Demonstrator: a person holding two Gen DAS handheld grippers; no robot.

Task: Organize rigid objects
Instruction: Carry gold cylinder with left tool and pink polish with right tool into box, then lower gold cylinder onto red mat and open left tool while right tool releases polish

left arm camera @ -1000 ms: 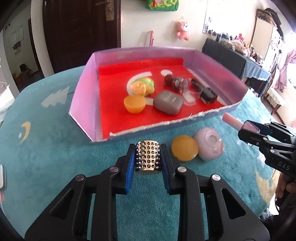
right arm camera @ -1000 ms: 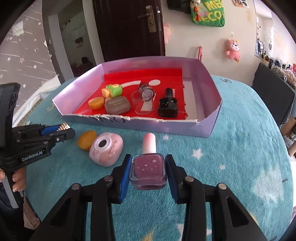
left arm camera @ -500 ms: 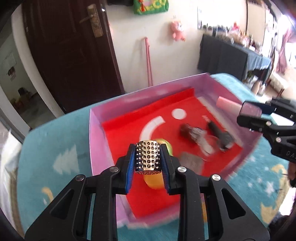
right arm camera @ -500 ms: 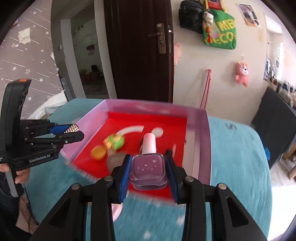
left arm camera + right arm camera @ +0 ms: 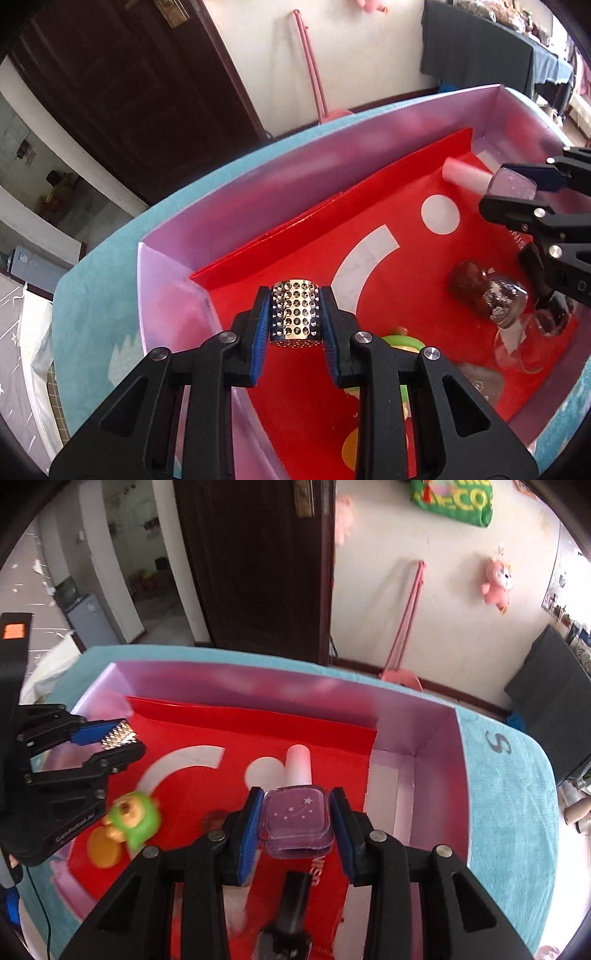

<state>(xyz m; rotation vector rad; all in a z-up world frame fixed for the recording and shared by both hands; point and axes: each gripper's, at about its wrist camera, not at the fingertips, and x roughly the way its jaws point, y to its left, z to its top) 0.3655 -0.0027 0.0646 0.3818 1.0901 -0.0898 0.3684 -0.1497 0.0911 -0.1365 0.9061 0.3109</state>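
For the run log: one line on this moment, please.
left tongs: shut on studded cylinder | right tongs: shut on polish bottle | both over box

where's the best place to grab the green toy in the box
Grip the green toy across its rounded green body, coming from above. It lies on its side on the box's red floor with an orange piece touching its lower side, so the bare upper flanks look easiest to pinch. Both tongs are full now.

Both grippers move from the teal cloth in front of the tray (image 5: 173, 258) to above it. Left gripper (image 5: 294, 314) carries the studded cylinder (image 5: 294, 312) over its left part. Right gripper (image 5: 295, 821) carries the nail polish bottle (image 5: 296, 812) over its right part.
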